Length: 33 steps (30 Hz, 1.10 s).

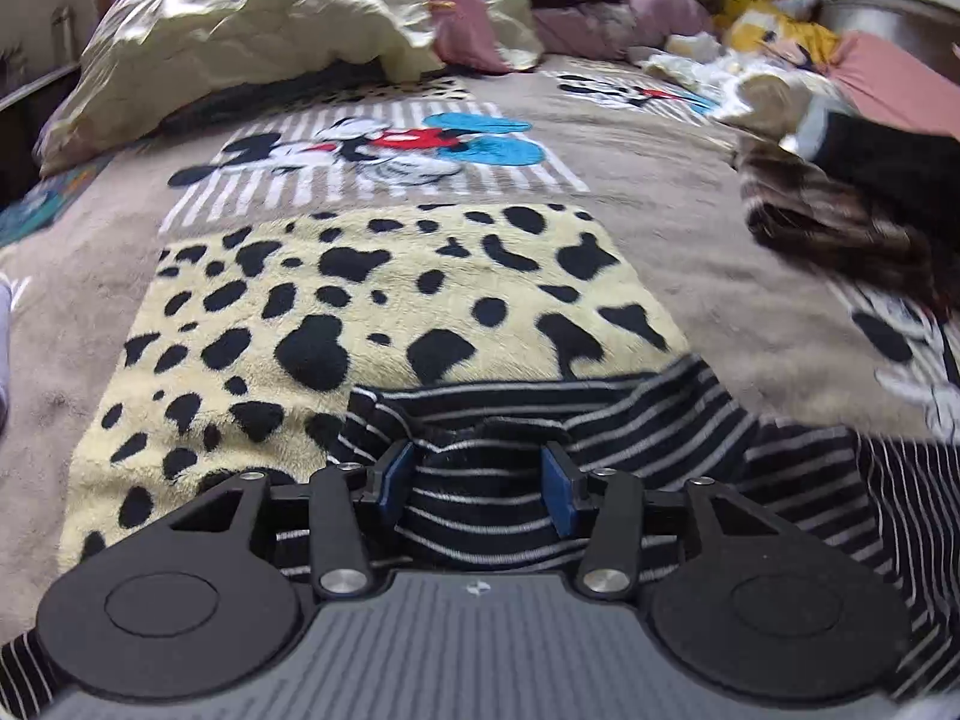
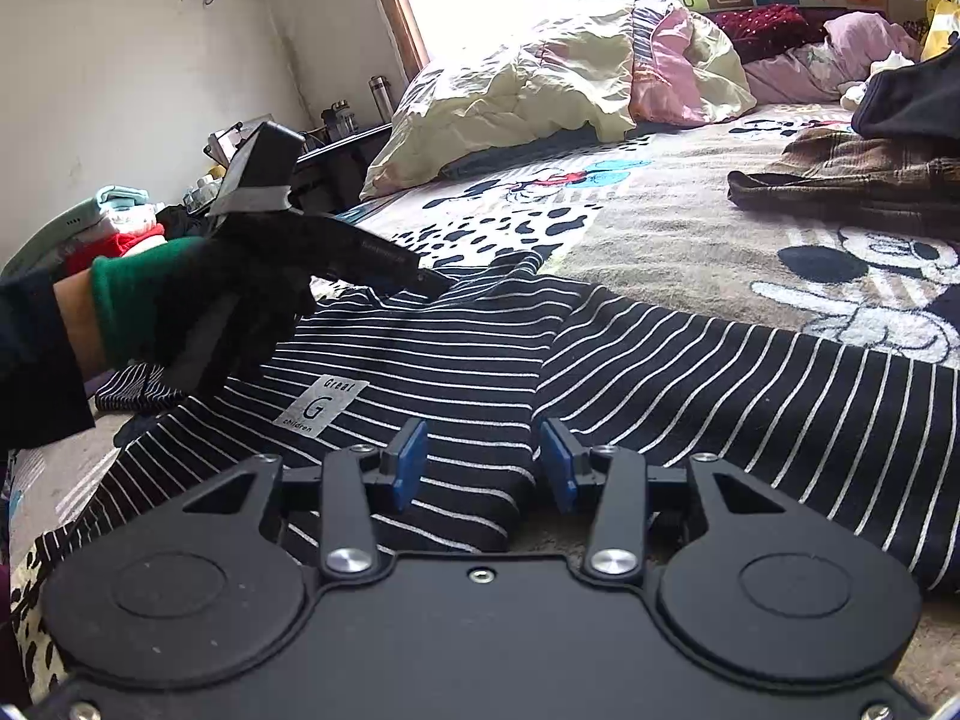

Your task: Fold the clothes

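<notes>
Your left gripper (image 1: 480, 483) sits low over the top edge of the black striped shirt (image 1: 516, 420), its blue pads spread wide with a bunched ridge of fabric between them; the pads do not visibly pinch it. That view shows only this edge against the spotted panel of the cartoon-print blanket (image 1: 660, 138), with a crumpled pale quilt (image 1: 264, 18) beyond.

The right wrist view gives you what the left cannot: the whole shirt (image 2: 690, 372) lying across the near part of the bed, its white "Great G children" label (image 2: 321, 405) facing up. Its long axis runs left to right across that view, a sleeve reaching off to the right, stripes crossing it. You also see your gloved left hand (image 2: 198, 306) holding its gripper, tip down on the far edge of the shirt.

Your right gripper (image 2: 485, 462) stands open, pads apart, straddling a folded edge, holding nothing. A brown plaid garment (image 2: 840, 174) lies well apart at the right.
</notes>
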Each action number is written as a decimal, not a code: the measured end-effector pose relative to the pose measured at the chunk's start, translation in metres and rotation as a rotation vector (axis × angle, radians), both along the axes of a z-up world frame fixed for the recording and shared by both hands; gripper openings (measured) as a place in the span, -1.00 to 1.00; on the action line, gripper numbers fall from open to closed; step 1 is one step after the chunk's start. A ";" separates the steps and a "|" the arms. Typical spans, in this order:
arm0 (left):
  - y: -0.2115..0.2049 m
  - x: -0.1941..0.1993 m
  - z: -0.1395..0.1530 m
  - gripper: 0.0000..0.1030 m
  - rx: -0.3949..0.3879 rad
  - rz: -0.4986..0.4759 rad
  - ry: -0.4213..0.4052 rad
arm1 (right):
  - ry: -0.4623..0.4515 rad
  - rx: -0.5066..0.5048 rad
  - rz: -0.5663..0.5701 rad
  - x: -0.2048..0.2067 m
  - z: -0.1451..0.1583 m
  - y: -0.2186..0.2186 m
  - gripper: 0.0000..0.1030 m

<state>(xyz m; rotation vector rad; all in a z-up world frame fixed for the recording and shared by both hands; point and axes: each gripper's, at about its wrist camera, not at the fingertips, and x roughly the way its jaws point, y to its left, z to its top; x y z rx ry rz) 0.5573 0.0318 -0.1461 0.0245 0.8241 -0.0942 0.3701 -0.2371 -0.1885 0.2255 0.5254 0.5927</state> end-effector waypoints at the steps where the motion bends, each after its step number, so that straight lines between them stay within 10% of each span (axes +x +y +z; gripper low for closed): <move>1: 0.000 0.004 0.003 -0.10 -0.008 0.013 0.012 | 0.004 0.001 0.001 0.001 -0.001 0.000 -0.18; 12: 0.171 -0.143 0.070 -0.03 -0.373 0.324 -0.183 | 0.024 0.085 -0.024 0.001 0.001 -0.017 -0.14; 21: 0.279 -0.315 0.019 0.02 -0.631 0.761 -0.181 | 0.100 0.316 -0.225 -0.006 -0.010 -0.064 -0.05; 26: 0.303 -0.336 -0.001 0.02 -0.805 0.824 -0.239 | 0.187 0.421 -0.357 -0.036 -0.017 -0.099 0.00; 33: 0.328 -0.306 -0.005 -0.07 -0.847 0.928 -0.300 | 0.232 0.659 -0.696 -0.085 -0.042 -0.152 -0.15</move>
